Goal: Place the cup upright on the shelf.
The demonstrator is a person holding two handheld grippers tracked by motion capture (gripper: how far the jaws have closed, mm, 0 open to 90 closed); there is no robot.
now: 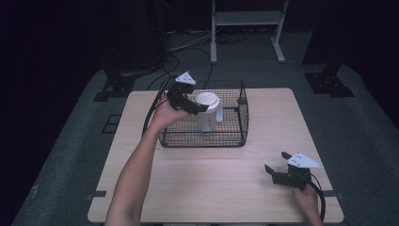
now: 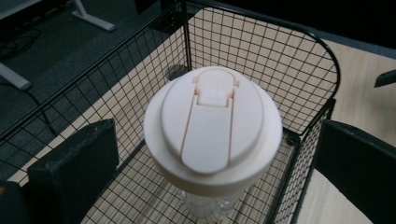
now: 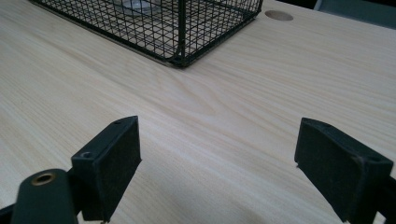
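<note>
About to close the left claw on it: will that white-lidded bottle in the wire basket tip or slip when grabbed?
The bottle stands upright, tall, with a lid wider than its clear body, so a push would probably tip it. The body looks like smooth plastic, maybe slippery; gripping under the lid's rim seems safer. It looks empty, likely light. The left claw stands open around it.

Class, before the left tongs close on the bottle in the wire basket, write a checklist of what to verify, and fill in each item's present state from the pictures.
1. Left tongs open, jaws either side of the bottle: ok.
2. Bottle upright inside the basket: ok.
3. Lid shut flat: ok.
4. Jaws low enough to grip the body under the lid: cannot tell.
5. Right tongs open, away from the basket over the table: ok.
</note>
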